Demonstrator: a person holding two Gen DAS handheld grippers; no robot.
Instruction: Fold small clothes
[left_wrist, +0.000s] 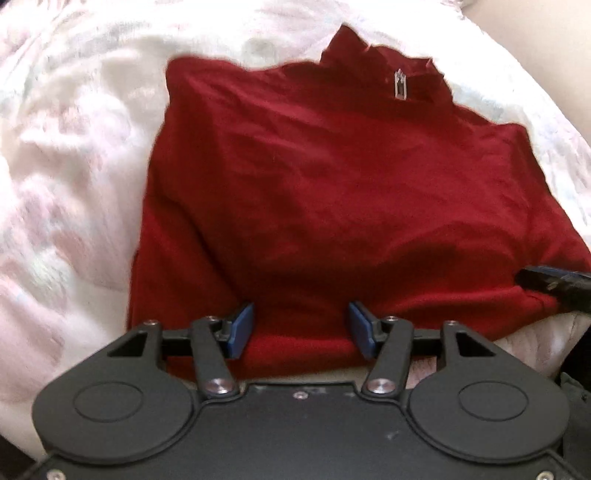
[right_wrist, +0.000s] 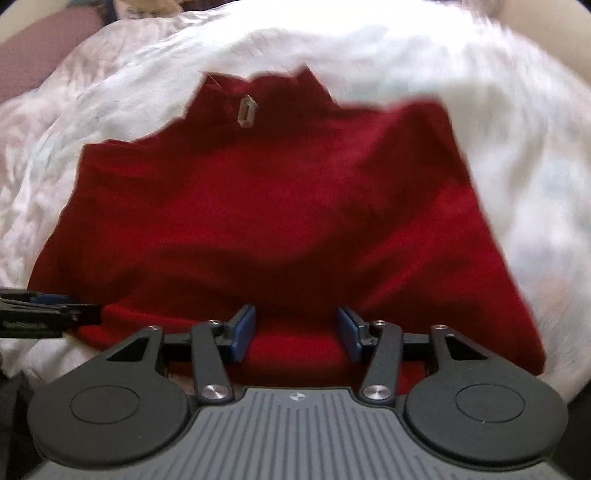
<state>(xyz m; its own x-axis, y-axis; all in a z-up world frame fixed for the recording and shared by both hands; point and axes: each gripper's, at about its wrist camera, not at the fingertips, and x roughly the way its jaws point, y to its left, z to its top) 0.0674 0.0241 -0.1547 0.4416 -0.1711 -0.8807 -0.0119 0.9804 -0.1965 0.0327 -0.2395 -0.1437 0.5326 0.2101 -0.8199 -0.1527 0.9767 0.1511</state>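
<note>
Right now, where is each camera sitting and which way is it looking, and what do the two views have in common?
Left wrist: sits on the left gripper, looking steeply down along its open jaws at the near edge of the red shirt on the white bedding; the right gripper's tip pokes in at the right edge.
Right wrist: sits on the right gripper, facing the same way over the same edge; jaws open; the left gripper's tip shows at the left edge.
Shared: shirt, its neck label, bedding, each other's gripper.
</note>
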